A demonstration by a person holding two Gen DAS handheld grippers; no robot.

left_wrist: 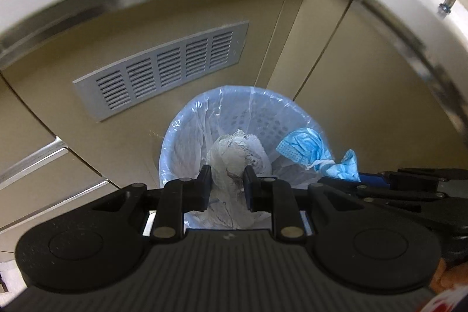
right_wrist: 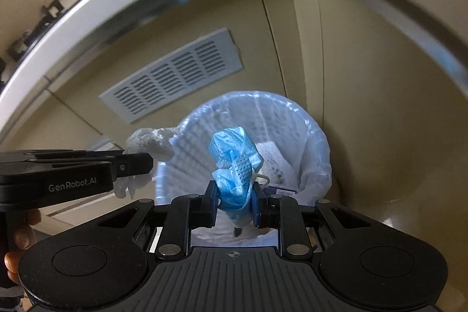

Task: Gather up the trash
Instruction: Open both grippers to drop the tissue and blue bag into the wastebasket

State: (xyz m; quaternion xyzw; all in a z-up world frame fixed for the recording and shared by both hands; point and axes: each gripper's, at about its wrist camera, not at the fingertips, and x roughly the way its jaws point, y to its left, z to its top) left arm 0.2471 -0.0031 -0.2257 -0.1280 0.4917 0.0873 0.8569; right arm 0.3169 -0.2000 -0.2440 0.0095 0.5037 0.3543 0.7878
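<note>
A round pale-blue perforated plastic waste basket lined with a thin clear bag [right_wrist: 317, 136] is standing on the floor against beige cabinet fronts, just beside a grey louvred vent panel [left_wrist: 163, 69], and it is lying directly below and ahead of both grippers. Some white paper is already lying inside it. The right gripper [right_wrist: 235, 202] is clenching a crumpled light-blue disposable face mask [right_wrist: 234, 160], which is bunching upward from the jaws with its long axis running away from the camera, hanging over the middle of the basket mouth. The left gripper [left_wrist: 226, 184] is grasping a crumpled white tissue wad [left_wrist: 231, 157]; in the left wrist view the wad is sitting over the basket opening, while in the right wrist view it is appearing over the near left rim, so the right gripper is seeming better centred. Releasing each piece looks like the coming move, the left one perhaps needing to shift inward. The only readable writing is "GenRobot.AI" on the left gripper's side.
</note>
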